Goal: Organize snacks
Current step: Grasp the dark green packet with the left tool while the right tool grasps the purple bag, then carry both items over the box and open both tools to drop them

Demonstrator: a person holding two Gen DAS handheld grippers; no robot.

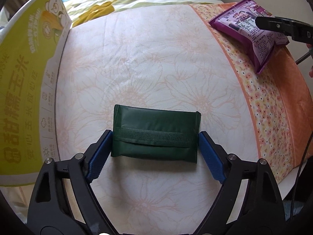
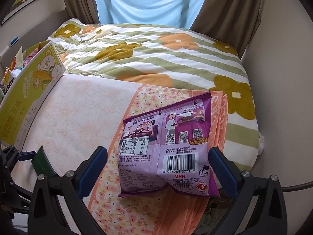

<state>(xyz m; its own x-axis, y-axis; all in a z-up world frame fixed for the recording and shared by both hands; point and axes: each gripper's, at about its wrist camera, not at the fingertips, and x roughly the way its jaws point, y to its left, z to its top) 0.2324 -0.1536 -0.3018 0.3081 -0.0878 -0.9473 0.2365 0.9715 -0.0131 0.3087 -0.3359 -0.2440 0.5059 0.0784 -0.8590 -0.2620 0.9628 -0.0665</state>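
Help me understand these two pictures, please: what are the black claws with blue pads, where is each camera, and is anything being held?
The claws are two-finger grippers, one in each of a person's hands, each with a camera looking along its fingers. The left view shows the left gripper straddling a dark green packet on the patterned bedsheet; its left pad seems to touch the packet, the right stands apart, so no firm grip. The right view shows the right gripper open around a purple snack bag, not squeezing it. A yellow-green box stands on the left.
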